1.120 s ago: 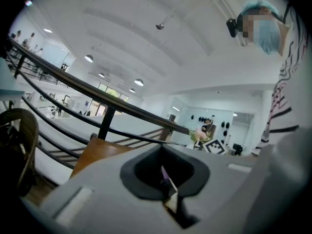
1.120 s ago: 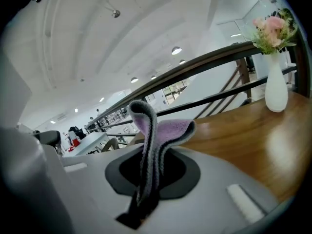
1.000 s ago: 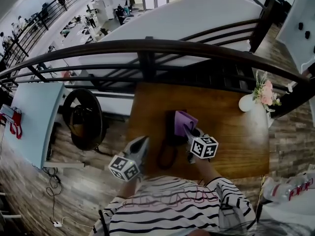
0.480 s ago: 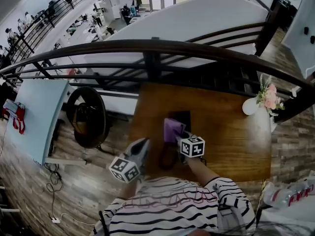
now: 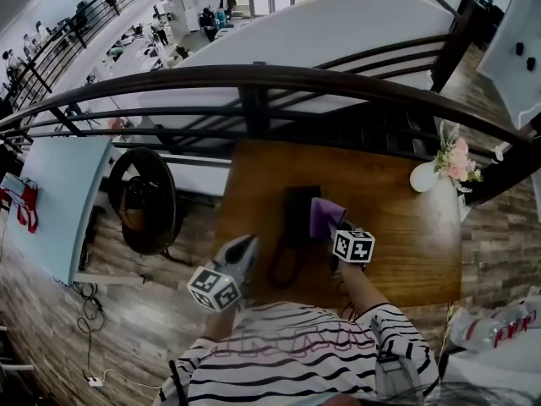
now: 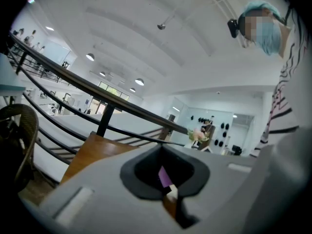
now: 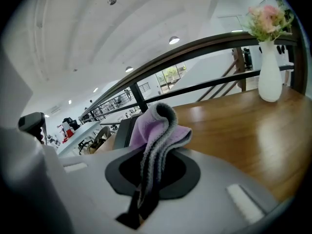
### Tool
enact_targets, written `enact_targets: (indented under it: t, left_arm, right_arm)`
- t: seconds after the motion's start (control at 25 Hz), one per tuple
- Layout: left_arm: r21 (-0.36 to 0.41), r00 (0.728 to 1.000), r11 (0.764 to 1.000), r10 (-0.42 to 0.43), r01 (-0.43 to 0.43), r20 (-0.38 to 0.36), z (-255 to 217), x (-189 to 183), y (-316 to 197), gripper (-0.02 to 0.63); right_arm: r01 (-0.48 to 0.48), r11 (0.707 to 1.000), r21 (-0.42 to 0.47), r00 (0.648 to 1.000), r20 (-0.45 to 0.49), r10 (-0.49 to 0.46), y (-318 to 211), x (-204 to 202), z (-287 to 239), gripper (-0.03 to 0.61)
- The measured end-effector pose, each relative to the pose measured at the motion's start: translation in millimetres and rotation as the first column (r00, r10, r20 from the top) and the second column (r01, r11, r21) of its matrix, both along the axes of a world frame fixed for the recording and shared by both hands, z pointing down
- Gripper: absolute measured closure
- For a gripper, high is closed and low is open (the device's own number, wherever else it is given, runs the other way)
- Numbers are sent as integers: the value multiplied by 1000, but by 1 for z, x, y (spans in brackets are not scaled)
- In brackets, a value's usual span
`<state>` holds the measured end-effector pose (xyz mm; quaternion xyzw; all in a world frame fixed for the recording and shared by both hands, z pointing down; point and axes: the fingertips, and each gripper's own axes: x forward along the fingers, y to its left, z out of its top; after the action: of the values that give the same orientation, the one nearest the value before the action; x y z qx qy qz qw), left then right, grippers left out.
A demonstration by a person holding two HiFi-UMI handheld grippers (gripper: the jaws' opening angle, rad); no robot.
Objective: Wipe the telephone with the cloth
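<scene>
The telephone [image 5: 297, 212] could slide on the desk [image 5: 406, 235] if the cloth [image 7: 156, 130] pushes hard, since nothing holds it down. The right gripper [image 7: 144, 194] pinches the purple cloth at its right edge. The left gripper [image 5: 243, 248] is closed and empty. The telephone is black, mid-desk.

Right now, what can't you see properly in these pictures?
Telephone buttons: head view, too small and dark.
Telephone's right edge: head view, the cloth covers it.
Most of telephone: right gripper view, cloth blocks it.
Flowers: right gripper view, picture's edge clips them.
</scene>
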<state>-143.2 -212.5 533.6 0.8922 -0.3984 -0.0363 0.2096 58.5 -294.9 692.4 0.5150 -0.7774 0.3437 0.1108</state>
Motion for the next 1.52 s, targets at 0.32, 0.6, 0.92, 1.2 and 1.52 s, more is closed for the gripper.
enact_targets:
  t: [0.32, 0.6, 0.92, 1.2, 1.52]
  left_arm:
    - [0, 1000, 1000, 22, -22, -11, -1, 10, 3, 611]
    - [-4, 1000, 1000, 6, -6, -17, 0, 6, 6, 611]
    - [-9, 999, 999, -43, 43, -16, -1, -9, 14, 611]
    - [-14, 998, 998, -62, 62, -18, 2, -14, 17, 611]
    - [-18, 999, 999, -38, 38, -25, 4, -4, 16, 612]
  right_arm:
    - [-16, 1000, 21, 1000, 23, 15, 13, 10, -16, 545]
    - [116, 986, 117, 981, 142, -133, 32, -57, -58, 545]
    - [304, 950, 68, 937, 157, -311, 58, -133, -37, 545]
    - [288, 958, -6, 956, 55, -288, 54, -112, 4, 545]
    - [103, 993, -54, 994, -22, -104, 48, -22, 21, 545]
